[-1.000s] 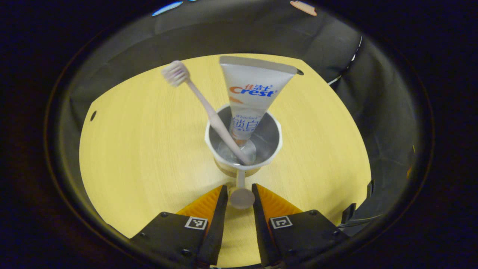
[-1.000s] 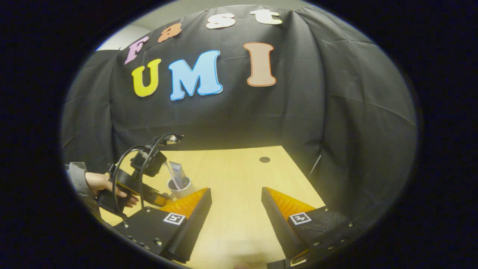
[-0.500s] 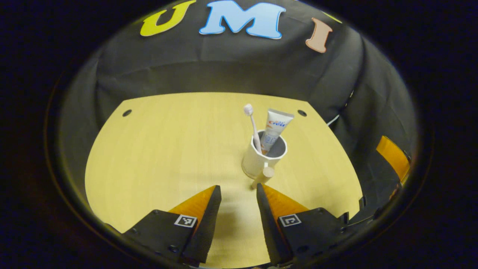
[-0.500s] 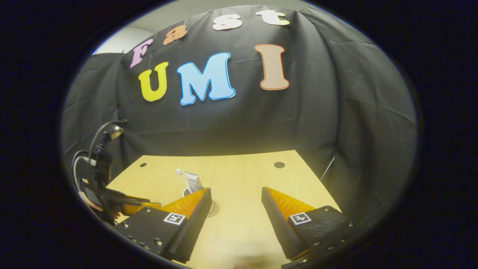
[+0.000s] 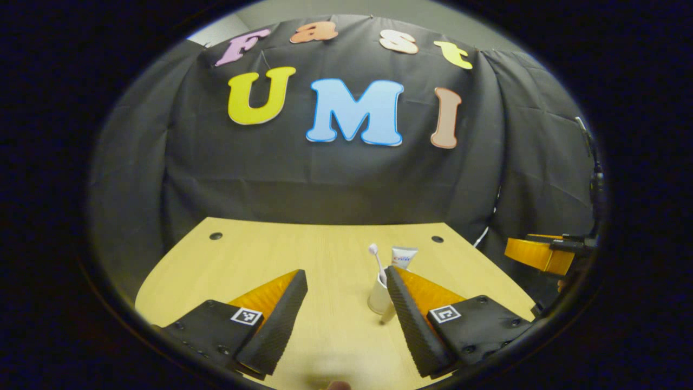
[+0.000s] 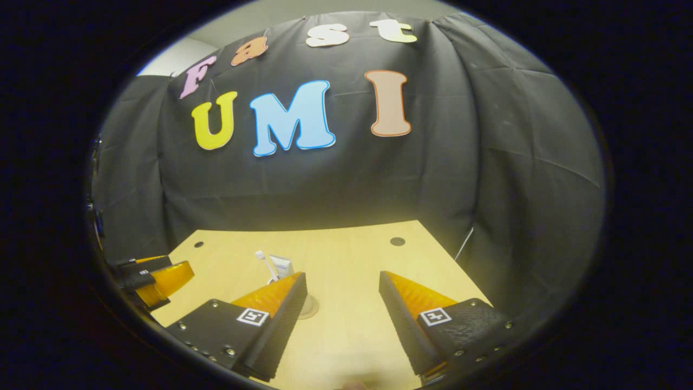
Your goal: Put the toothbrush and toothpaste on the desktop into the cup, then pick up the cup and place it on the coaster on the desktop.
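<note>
The cup (image 5: 378, 297) stands upright on the yellow desktop (image 5: 325, 254), a little beyond our left gripper (image 5: 346, 283), partly hidden behind that gripper's right finger. Our left gripper's fingers are spread wide apart and hold nothing. Inside the cup, the toothbrush (image 5: 376, 260) stands nearly upright, bristles up, leaning slightly left, and the toothpaste (image 5: 403, 256) tube stands just beside it with its flat end up. In the right gripper view, our right gripper (image 6: 342, 283) is also spread wide and holds nothing; part of the round coaster (image 6: 309, 307) shows under the cup, past its left finger. The toothbrush (image 6: 265, 265) and toothpaste (image 6: 281, 265) rise above that finger.
</note>
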A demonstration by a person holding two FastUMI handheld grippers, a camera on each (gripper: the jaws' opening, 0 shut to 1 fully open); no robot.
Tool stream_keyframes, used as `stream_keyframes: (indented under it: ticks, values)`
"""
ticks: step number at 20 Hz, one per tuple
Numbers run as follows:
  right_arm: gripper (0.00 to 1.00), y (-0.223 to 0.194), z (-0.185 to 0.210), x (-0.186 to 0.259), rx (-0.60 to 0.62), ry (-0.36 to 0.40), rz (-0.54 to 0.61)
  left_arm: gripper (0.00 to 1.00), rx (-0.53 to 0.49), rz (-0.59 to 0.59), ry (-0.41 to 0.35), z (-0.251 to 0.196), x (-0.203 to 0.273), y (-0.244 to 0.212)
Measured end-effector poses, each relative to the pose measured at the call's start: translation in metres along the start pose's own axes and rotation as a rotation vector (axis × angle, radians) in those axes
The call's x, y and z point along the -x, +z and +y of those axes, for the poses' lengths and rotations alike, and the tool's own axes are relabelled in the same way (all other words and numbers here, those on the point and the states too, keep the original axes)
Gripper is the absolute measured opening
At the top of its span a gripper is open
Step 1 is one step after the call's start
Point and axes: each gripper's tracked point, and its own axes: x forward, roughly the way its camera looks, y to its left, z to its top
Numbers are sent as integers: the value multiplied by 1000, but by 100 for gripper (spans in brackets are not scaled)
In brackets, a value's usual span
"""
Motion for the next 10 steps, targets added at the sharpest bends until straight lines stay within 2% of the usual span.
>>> stream_keyframes:
  ticks: [6,10]
  values:
    - [86,11,9,19,-7,-40,-78,96,-10,-103,-1,18,4,17]
    - [86,12,6,30,-16,-62,-81,96,-6,-125,-42,10,14,27]
